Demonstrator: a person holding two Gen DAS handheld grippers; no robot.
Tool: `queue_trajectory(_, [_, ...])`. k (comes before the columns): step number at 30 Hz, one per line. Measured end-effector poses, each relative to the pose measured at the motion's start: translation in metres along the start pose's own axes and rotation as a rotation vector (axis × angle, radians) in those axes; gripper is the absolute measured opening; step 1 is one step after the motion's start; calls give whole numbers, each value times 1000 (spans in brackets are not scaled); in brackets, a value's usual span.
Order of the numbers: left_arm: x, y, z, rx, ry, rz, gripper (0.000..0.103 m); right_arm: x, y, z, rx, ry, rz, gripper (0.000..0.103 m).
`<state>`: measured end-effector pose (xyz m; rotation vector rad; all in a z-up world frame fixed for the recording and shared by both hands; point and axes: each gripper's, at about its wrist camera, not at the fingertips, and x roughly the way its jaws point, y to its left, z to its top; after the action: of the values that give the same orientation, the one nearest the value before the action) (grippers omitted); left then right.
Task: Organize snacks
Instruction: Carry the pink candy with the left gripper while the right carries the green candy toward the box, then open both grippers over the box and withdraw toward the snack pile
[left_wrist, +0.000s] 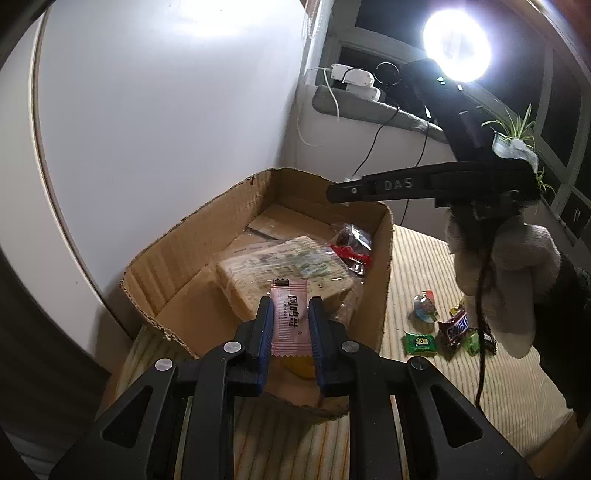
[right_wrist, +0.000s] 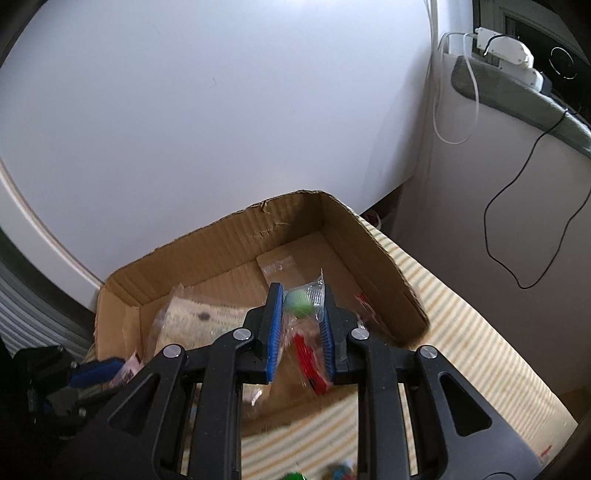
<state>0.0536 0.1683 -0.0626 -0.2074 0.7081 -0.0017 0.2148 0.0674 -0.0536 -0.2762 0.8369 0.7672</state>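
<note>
My left gripper (left_wrist: 290, 302) is shut on a pink snack packet (left_wrist: 290, 325) and holds it over the near end of an open cardboard box (left_wrist: 155, 273). In the box lie a wrapped bread pack (left_wrist: 280, 266) and a clear packet with red print (left_wrist: 347, 247). My right gripper (right_wrist: 301, 292) is shut on a clear wrapper with a green sweet (right_wrist: 300, 302) above the same box (right_wrist: 229, 236). From the left wrist view the right gripper (left_wrist: 336, 192) reaches in over the box's far right corner, held by a gloved hand (left_wrist: 506, 266).
Loose snacks lie on the striped cloth (left_wrist: 406, 266) right of the box: a Snickers bar (left_wrist: 456, 328), a green packet (left_wrist: 419, 343) and a colourful sweet (left_wrist: 424, 304). A white wall stands behind the box. A windowsill with chargers (left_wrist: 358, 79), cables, a bright lamp (left_wrist: 456, 44) and a plant lies to the right.
</note>
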Motion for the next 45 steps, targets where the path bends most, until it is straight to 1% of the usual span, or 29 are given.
queue_trajectory(8, [2,4,2,-3,6,10,18,23,2,8,3,27,19,20])
queue_trajectory(16, [4,1,4,2,14,16,19,33,6,10,-7,39,37,20])
queue_trajectory(17, [4,0,4,3,14,17,20,33,6,10,-9,41,41,21])
queue_trajectory(18, [3,1,4,4,13,20,26,35,6,10,-11,43,40,24])
queue_trajectory(19, [2,0,5,3,11,23,33,36,6,10,-13,42,37,35])
queue_trajectory(20, [1,0,5,3,9,23,34,36,6,10,-12,38,34,53])
queue_trajectory(22, [0,0,4,3,6,27,40,32,7,11,-11,23,30,67])
queue_trajectory(23, [0,0,4,1,4,30,43,30,7,11,-11,19,29,68])
queue_trajectory(24, [-1,0,4,-2,1,33,50,29,7,11,-11,17,27,70])
queue_trajectory(25, [-2,0,4,-6,-3,35,53,27,7,11,-9,16,23,75])
queue_trajectory(28, [-4,-1,5,-5,-9,40,53,21,7,11,-8,7,16,86])
queue_trajectory(37, [-17,-10,3,-1,-21,43,53,-6,5,5,-18,-19,-19,87])
queue_trajectory(41, [-17,-16,1,1,-17,29,53,-25,-1,-3,-13,-39,-36,87])
queue_trajectory(45, [-20,-30,-2,23,-16,4,53,-48,-10,-16,-5,-56,-47,87])
